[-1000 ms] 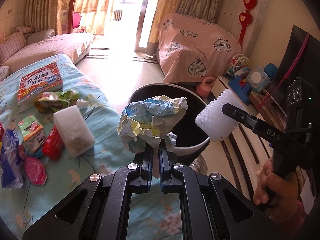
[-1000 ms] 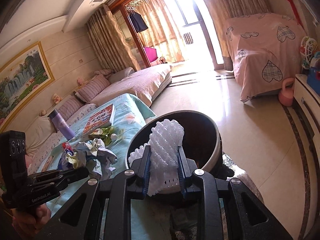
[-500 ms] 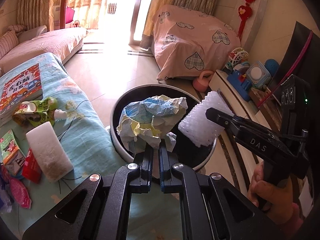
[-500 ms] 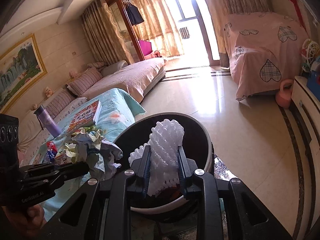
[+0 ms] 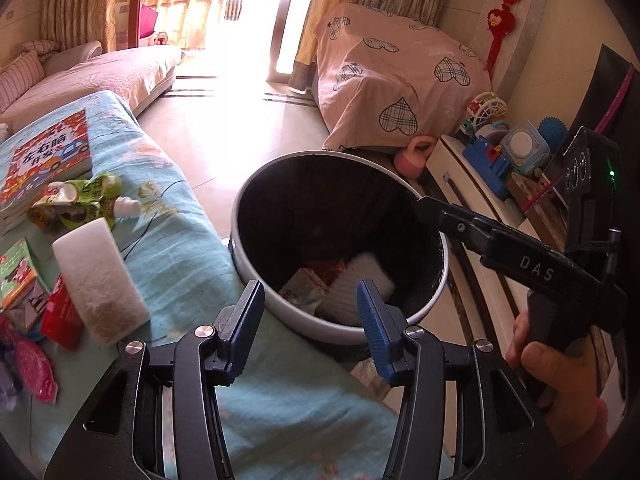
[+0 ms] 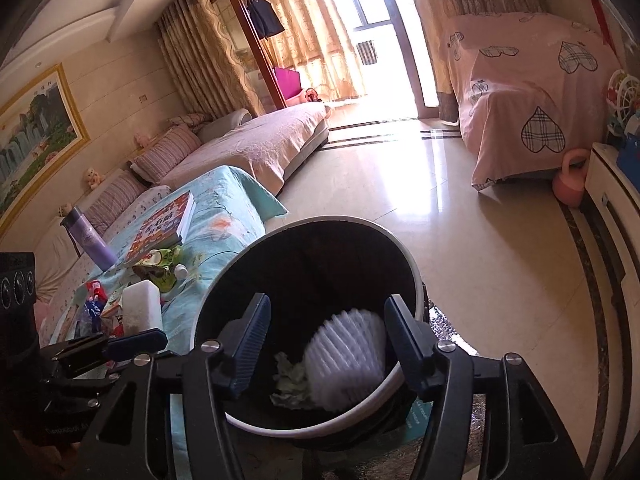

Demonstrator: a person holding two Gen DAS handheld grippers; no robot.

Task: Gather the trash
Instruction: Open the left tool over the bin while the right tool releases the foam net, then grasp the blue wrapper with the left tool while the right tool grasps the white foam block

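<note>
While the black bin [image 5: 340,216] sits below both grippers, your left gripper [image 5: 310,312] and right gripper [image 6: 326,342] have jaws opening, empty; white foam netting [image 6: 348,356] and crumpled paper [image 6: 290,380] lie inside. Reaching back for the tabletop [image 5: 188,256] wrappers, you could knock the bin's rim.
</note>
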